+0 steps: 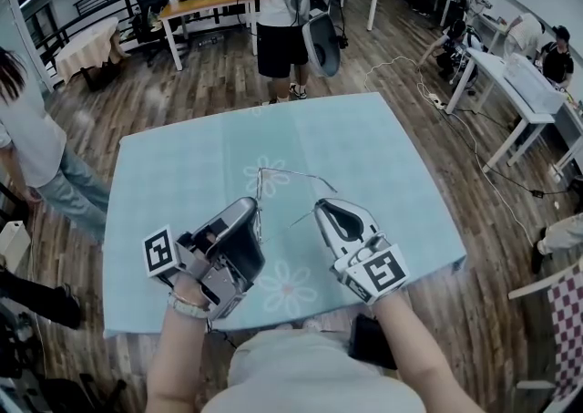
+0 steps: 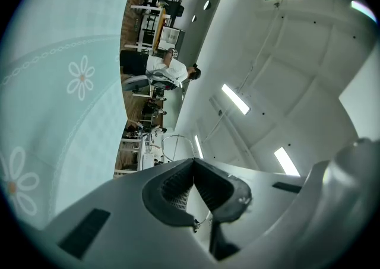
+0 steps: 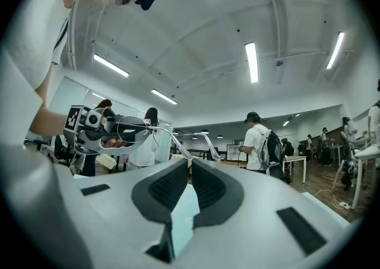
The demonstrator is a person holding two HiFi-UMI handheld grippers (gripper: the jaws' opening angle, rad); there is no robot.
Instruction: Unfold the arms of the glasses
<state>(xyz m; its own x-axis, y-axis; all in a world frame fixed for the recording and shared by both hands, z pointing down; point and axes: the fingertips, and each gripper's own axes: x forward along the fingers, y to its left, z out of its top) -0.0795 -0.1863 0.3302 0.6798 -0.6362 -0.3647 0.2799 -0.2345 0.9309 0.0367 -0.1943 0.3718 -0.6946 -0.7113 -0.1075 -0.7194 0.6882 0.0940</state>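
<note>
Thin wire-rimmed glasses point(image 1: 271, 181), clear lenses, arm outstretched

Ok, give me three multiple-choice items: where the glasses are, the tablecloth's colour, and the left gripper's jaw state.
1. Where are the glasses?
A. lying folded on the table
B. held in the air between both grippers
C. on the floor

2. What colour is the tablecloth?
A. red
B. light blue with white flowers
C. black

3. What state is the left gripper in?
A. wide open and empty
B. out of view
C. shut on the glasses

Answers:
1. B: the left gripper pinches the frame and the right gripper pinches one arm.
2. B: the head view shows it.
3. C: its jaws meet with the wire frame between them.
</note>
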